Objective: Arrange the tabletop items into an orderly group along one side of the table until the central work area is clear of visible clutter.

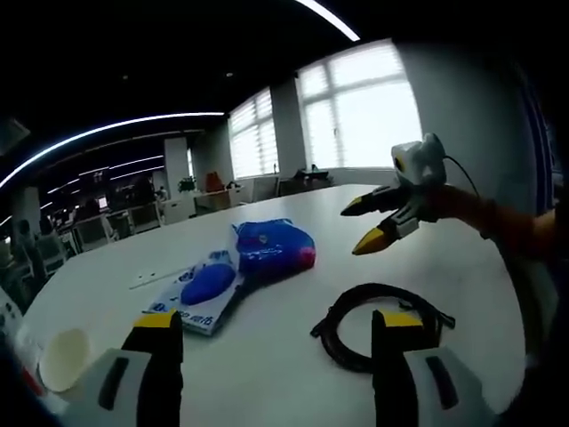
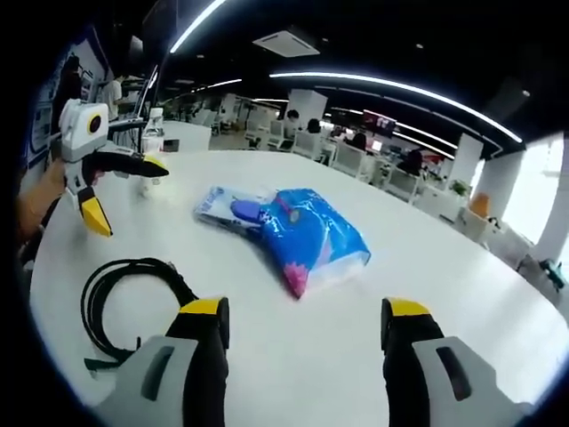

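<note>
On the white table lies a crumpled blue bag. A flat white packet with a blue item touches it. A coiled black cable rests apart from both. My left gripper is open and holds nothing, hovering near the cable. My right gripper is open too, above the table short of the bag, with nothing between its yellow-tipped fingers.
A pale round disc lies near the table edge, and a thin white strip lies by the packet. A clear bottle stands behind the left gripper. Desks and chairs fill the office beyond. A person's sleeve follows the right gripper.
</note>
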Demonstrator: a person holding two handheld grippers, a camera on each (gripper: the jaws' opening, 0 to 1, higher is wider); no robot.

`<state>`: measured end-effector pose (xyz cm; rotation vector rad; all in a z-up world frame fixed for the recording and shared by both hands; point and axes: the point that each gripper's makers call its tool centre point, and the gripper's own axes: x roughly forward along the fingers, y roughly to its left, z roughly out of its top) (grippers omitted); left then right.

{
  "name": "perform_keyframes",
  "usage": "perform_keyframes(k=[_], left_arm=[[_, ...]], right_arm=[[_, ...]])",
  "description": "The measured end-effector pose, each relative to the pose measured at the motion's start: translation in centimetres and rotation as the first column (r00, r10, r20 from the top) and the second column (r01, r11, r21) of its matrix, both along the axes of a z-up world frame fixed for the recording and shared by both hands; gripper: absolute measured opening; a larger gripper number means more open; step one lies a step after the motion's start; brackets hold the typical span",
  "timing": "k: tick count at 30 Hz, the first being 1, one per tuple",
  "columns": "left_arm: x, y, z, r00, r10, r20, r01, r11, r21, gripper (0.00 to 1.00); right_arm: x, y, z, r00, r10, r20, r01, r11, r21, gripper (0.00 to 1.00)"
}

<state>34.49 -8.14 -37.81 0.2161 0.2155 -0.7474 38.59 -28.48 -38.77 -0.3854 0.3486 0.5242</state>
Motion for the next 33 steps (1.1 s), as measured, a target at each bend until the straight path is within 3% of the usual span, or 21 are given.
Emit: perform_keyframes(k=[18,25,33], left_arm=[[1.3,-0.7,0.7,1.000,0.018,0.006,-0.018,1.000,0.001,0.86],[2.1,-1.8,1.2,1.000,0.003,0.022,-0.004,0.999,0.038,0.86],[2.4,-1.9,1.4,1.000,0.001,0.025,-0.002,0.999,0.038,0.86]], right_arm=[[0.7,0.1,0.1,1.000,-0.002,0.002,0.002,1.000,0.006,0.64],[1.3,0.3,0.0,1.000,-0.009,0.012,0.008,1.000,0.014,0.63],[1.5,0.3,-0.2,1.000,-0.005,0.004,0.005,1.000,0.022,0.62]])
